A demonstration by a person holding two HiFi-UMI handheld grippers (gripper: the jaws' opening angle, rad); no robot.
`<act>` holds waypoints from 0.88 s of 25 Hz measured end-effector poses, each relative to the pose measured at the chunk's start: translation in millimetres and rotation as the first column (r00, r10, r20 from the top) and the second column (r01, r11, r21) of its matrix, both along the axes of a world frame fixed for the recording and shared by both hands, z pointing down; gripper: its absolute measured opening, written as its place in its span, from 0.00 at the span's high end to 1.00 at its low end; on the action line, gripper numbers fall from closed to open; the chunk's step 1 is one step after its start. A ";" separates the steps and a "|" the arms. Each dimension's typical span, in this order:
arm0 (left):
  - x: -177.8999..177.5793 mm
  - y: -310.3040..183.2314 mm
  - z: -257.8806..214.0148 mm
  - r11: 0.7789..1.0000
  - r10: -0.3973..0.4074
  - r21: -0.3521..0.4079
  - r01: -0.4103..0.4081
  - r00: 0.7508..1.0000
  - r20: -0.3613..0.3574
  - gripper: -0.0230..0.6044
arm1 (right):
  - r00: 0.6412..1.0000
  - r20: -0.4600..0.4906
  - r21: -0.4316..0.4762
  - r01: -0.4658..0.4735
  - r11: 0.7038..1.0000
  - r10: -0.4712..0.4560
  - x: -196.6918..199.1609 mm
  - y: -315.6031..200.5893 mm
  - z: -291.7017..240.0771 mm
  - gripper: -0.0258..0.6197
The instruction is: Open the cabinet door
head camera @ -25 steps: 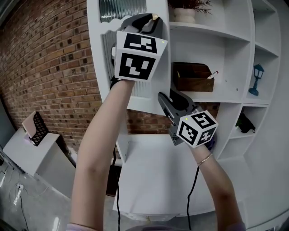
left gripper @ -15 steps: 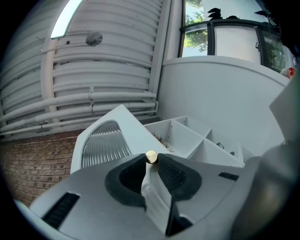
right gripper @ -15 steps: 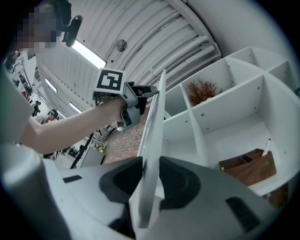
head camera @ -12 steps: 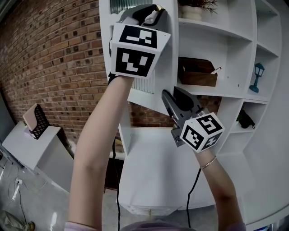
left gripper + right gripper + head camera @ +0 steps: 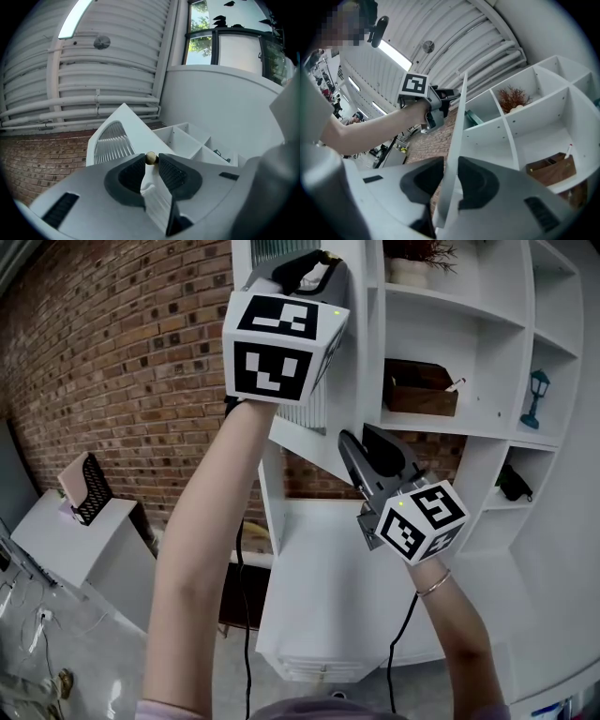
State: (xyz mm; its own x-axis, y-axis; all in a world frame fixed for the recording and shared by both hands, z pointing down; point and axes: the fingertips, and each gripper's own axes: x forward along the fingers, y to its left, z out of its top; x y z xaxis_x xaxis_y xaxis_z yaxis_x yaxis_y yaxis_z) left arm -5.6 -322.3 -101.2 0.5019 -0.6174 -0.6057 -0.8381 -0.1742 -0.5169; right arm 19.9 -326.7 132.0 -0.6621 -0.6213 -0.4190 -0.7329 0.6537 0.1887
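Note:
The white cabinet door, with a ribbed glass pane, stands swung out from the shelf unit. My left gripper is raised at the door's top; in the left gripper view its fingertips pinch the small brass knob while the jaws are opening. Lower down, my right gripper straddles the door's free edge. Its jaws are closing, with a pad on each face of the panel. The left gripper also shows beyond the door in the right gripper view.
Open white shelves behind the door hold a wooden box, a potted dry plant and a blue lantern. A brick wall runs at the left, with a white table below it. Cables hang under the arms.
The door has swung further out from the shelves, and both grippers have gone along with it, shifting right in the head view. More of the open shelves shows.

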 end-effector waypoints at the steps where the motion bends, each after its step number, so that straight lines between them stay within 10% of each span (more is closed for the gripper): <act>1: -3.6 3.1 0.1 1.000 0.004 0.000 -0.004 1.000 -0.002 0.82 | 1.000 -0.001 0.004 0.000 1.000 0.000 -3.5 3.7 0.1 0.83; 22: -74.4 48.4 -0.9 0.996 0.084 -0.003 -0.084 0.996 -0.019 0.82 | 0.999 0.000 0.054 0.034 0.998 -0.034 -75.3 58.1 -1.0 0.79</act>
